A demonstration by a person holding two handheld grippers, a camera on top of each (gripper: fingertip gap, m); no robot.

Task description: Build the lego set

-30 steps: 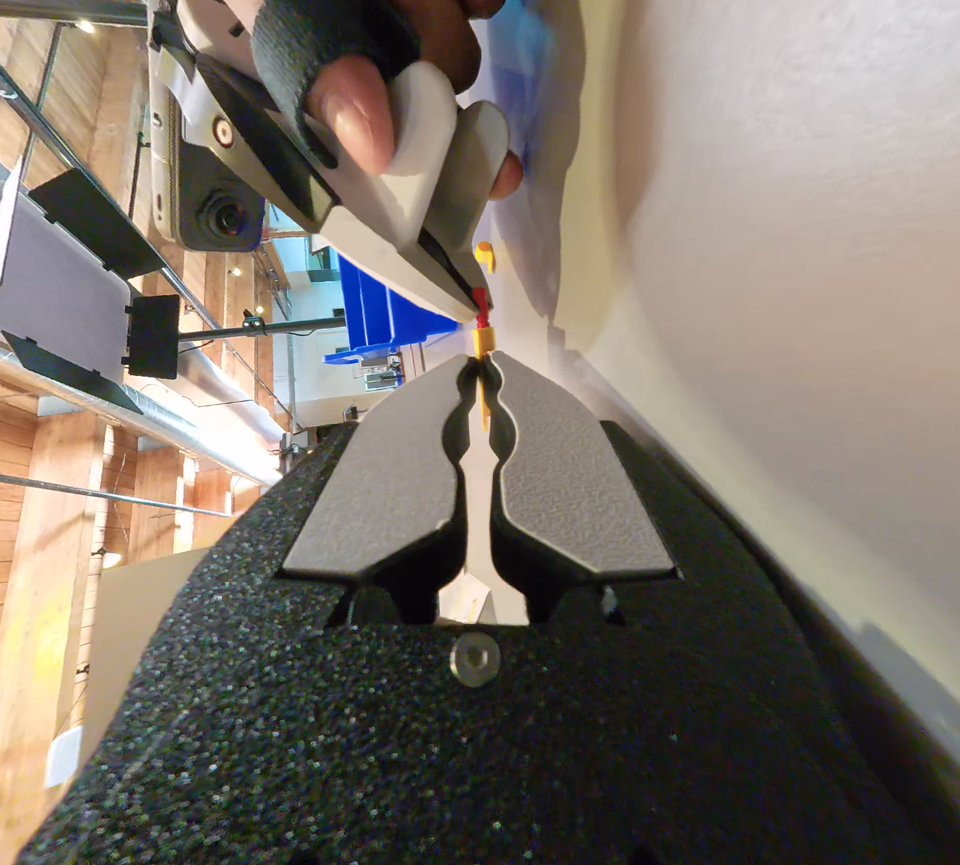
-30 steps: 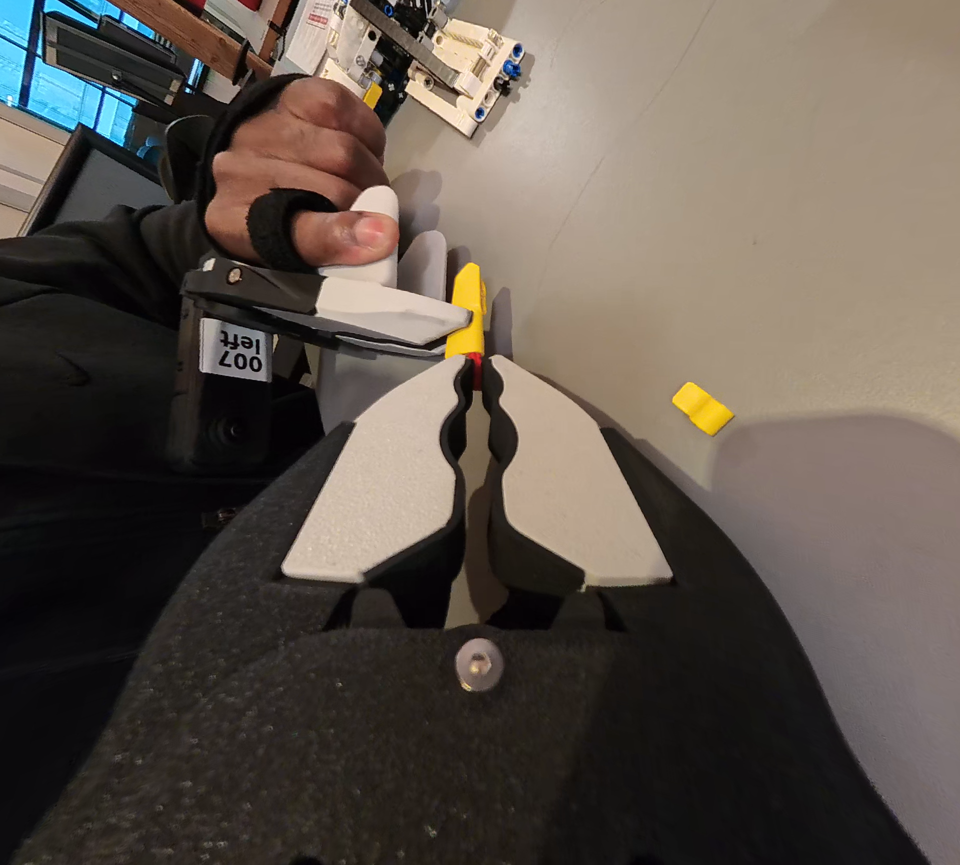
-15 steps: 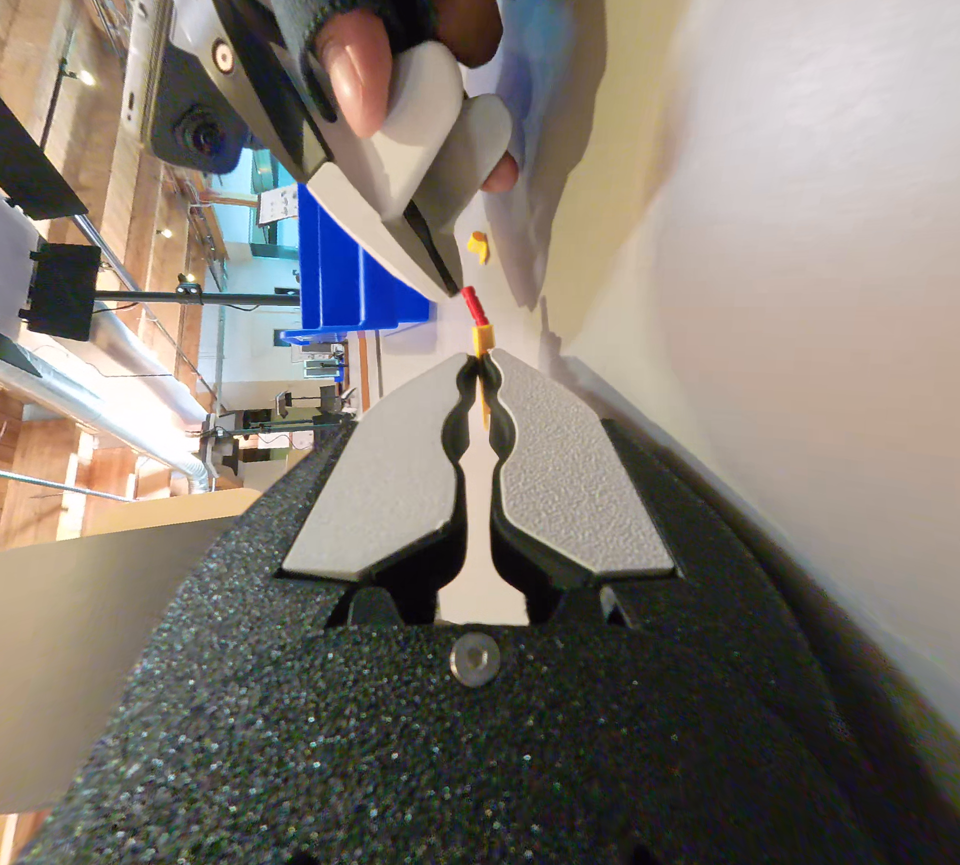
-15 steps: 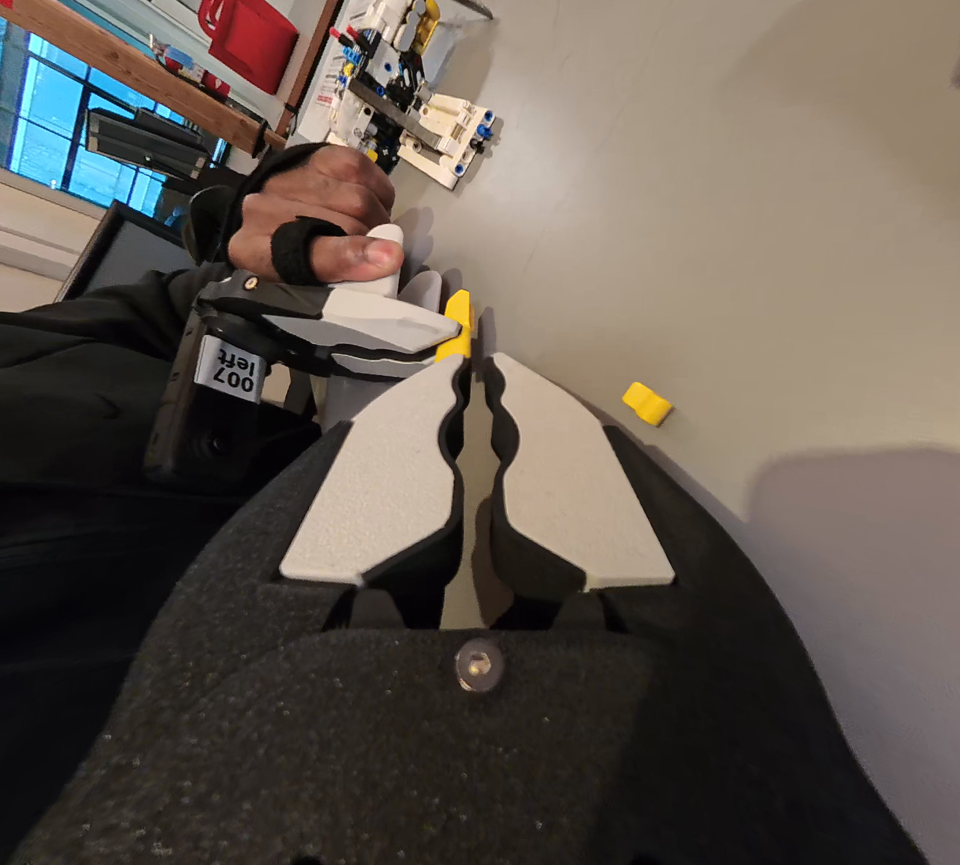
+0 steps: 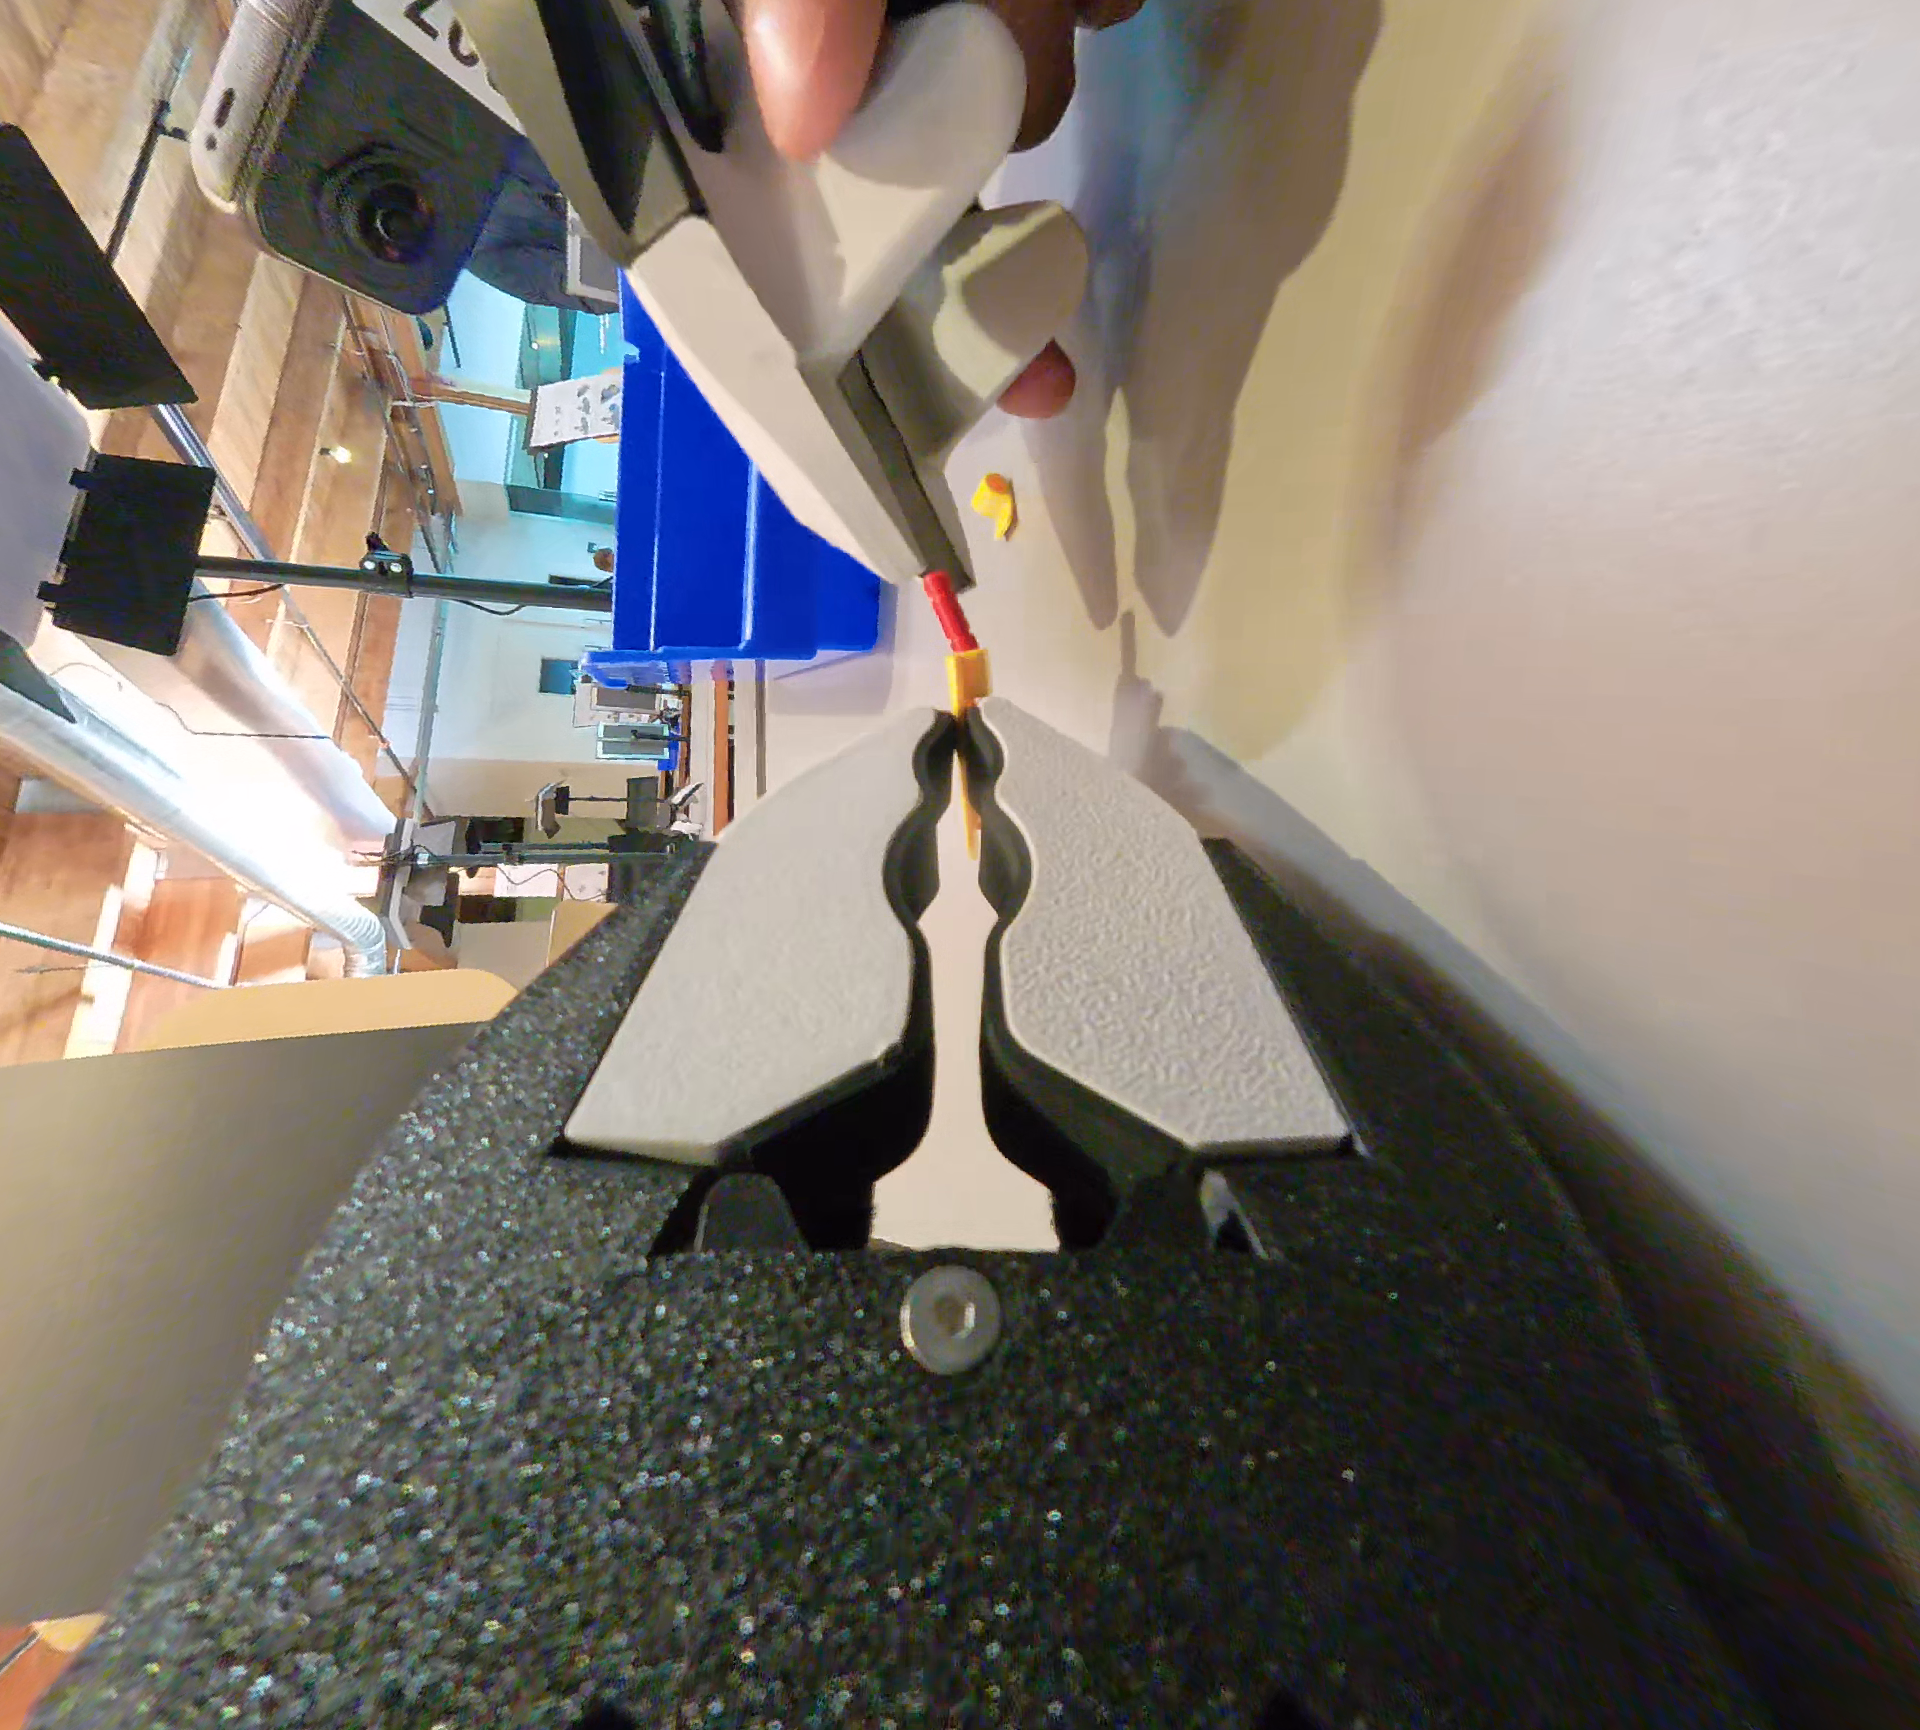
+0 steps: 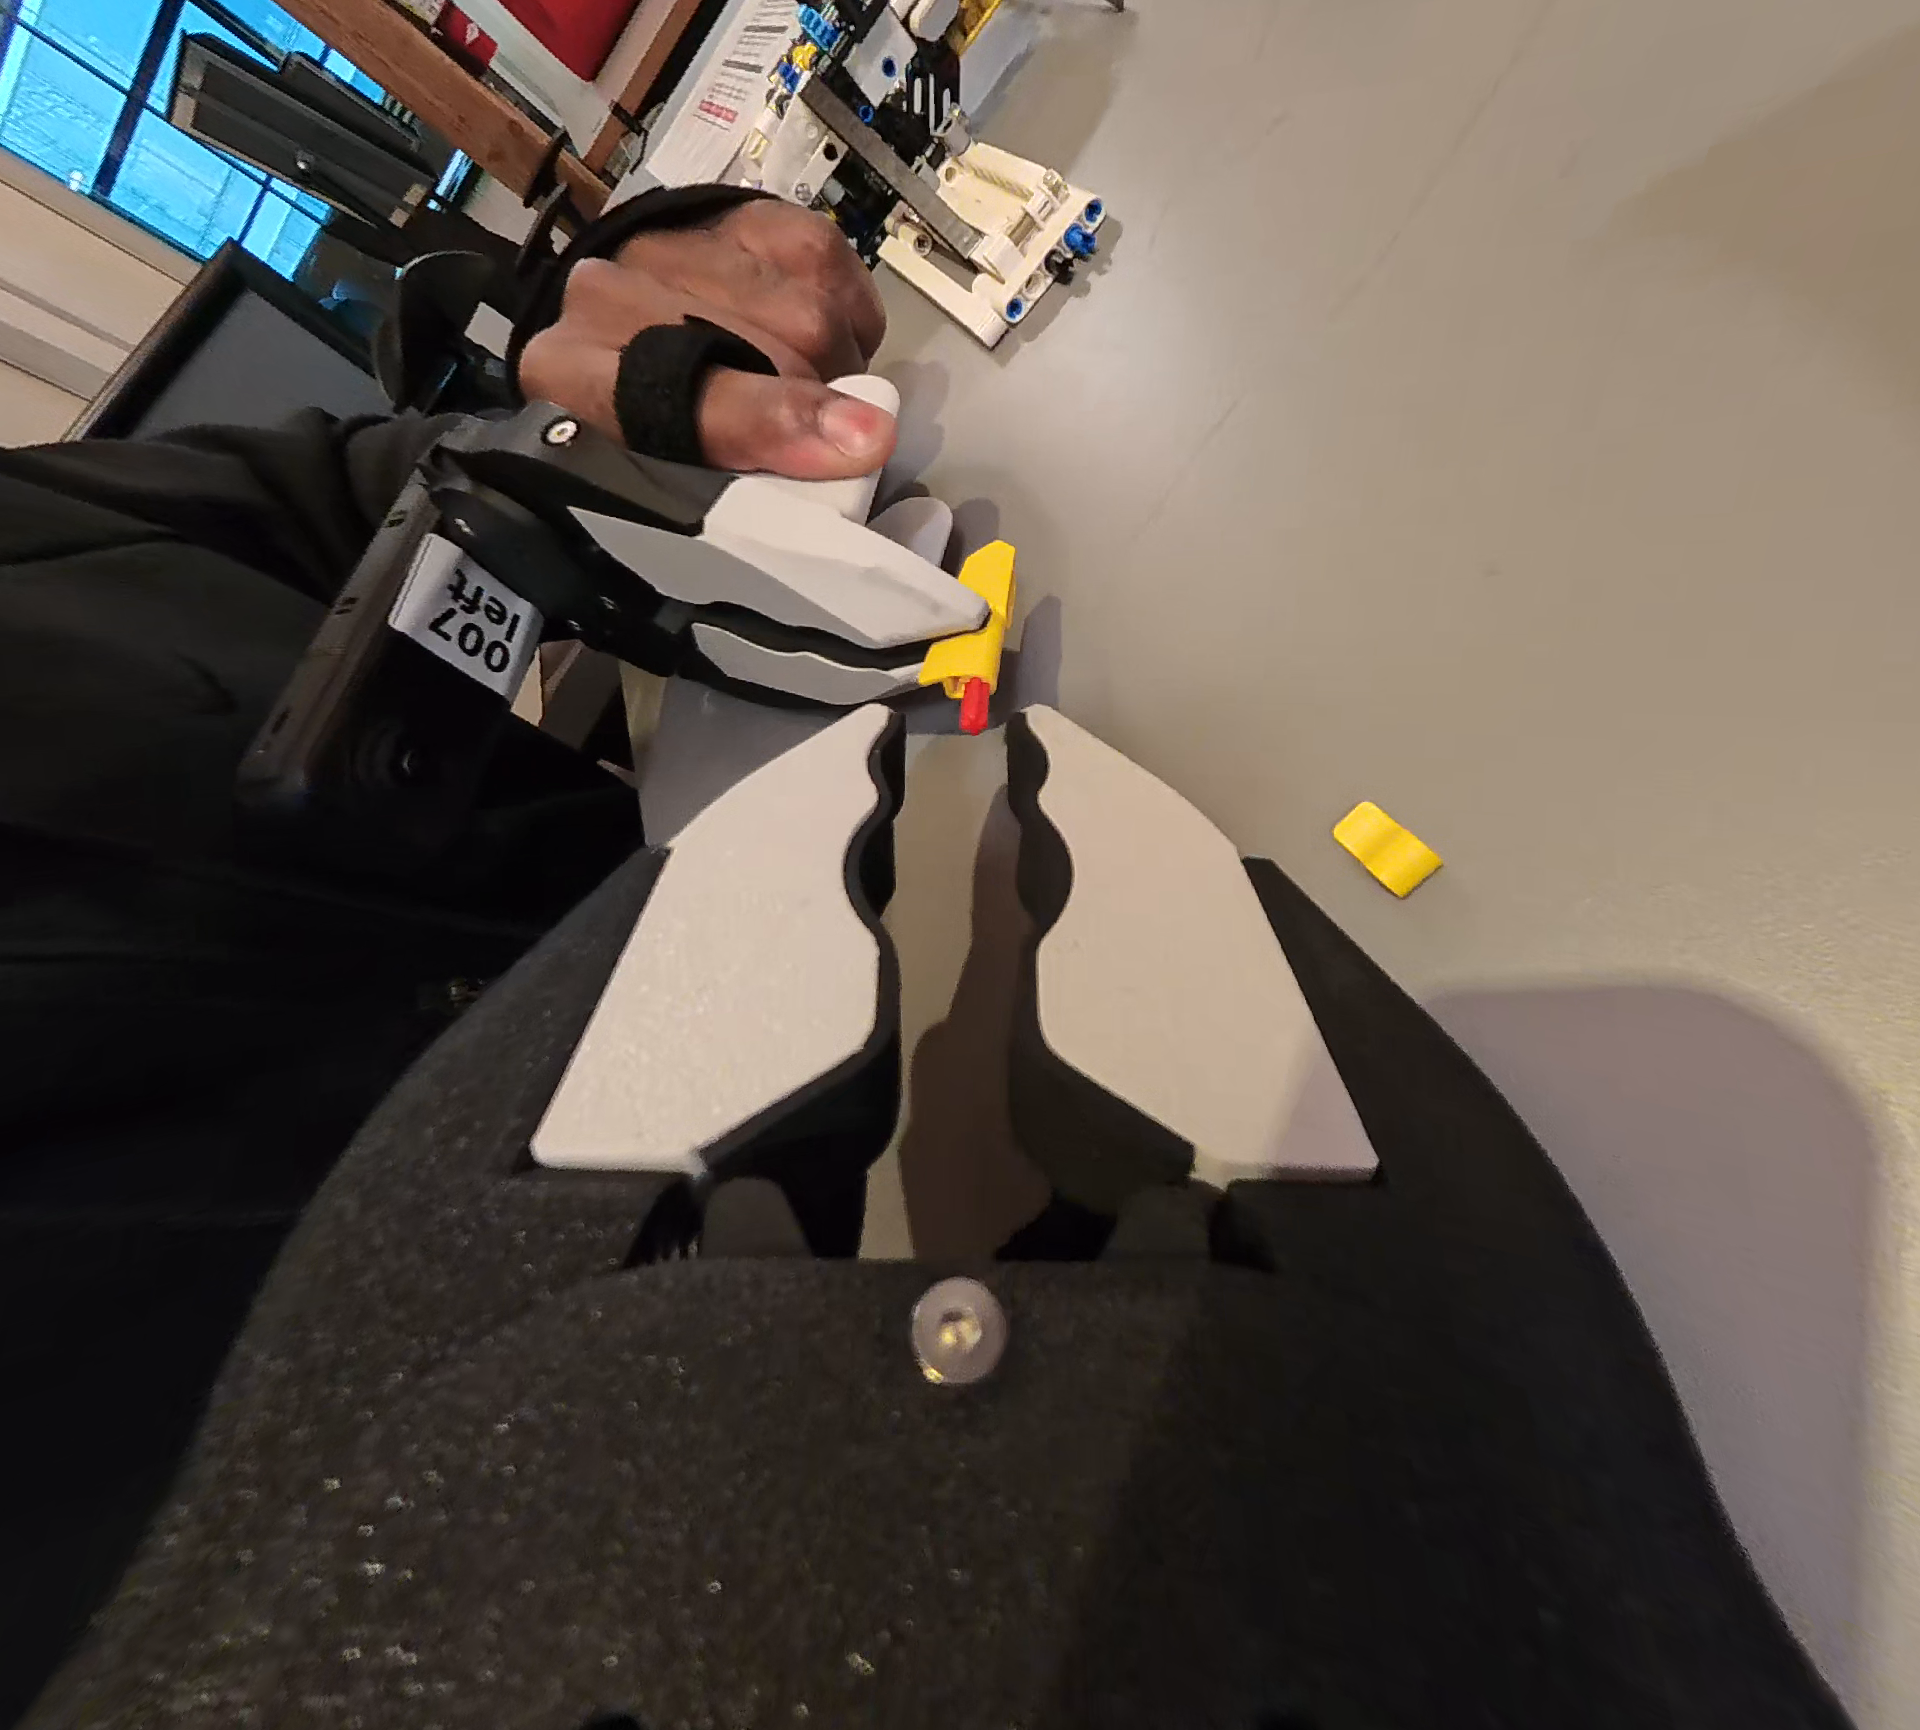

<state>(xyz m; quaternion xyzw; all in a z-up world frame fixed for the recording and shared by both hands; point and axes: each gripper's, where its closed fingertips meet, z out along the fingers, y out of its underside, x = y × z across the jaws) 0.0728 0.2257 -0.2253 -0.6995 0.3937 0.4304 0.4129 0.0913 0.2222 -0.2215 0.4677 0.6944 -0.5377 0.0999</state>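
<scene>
My left gripper (image 5: 961, 724) is shut on a thin yellow plastic piece (image 5: 966, 678), and a short red pin (image 5: 951, 610) sticks out of that piece's far end. In the right wrist view the left gripper (image 6: 971, 631) comes in from the left with the yellow piece (image 6: 987, 610) pinched at its tip. The red pin (image 6: 974, 709) points at my right gripper (image 6: 951, 724). The right gripper is open. The pin's tip lies in the gap just ahead of its fingertips, and neither pad presses on it. In the left wrist view the right gripper (image 5: 935, 553) has its tip at the pin's end.
A second small yellow piece (image 6: 1387, 849) lies loose on the grey table (image 6: 1507, 330), and shows in the left wrist view (image 5: 994, 501). A white and black brick-built model (image 6: 914, 122) stands farther back, with printed sheets beside it. Blue bins (image 5: 717, 517) stand at the table's far end. The tips of both grippers are at nearly the same place.
My right gripper was shut on the red pin a second ago. It has let go and opened, and the pin stays in the yellow piece. My left gripper has kept its hold.
</scene>
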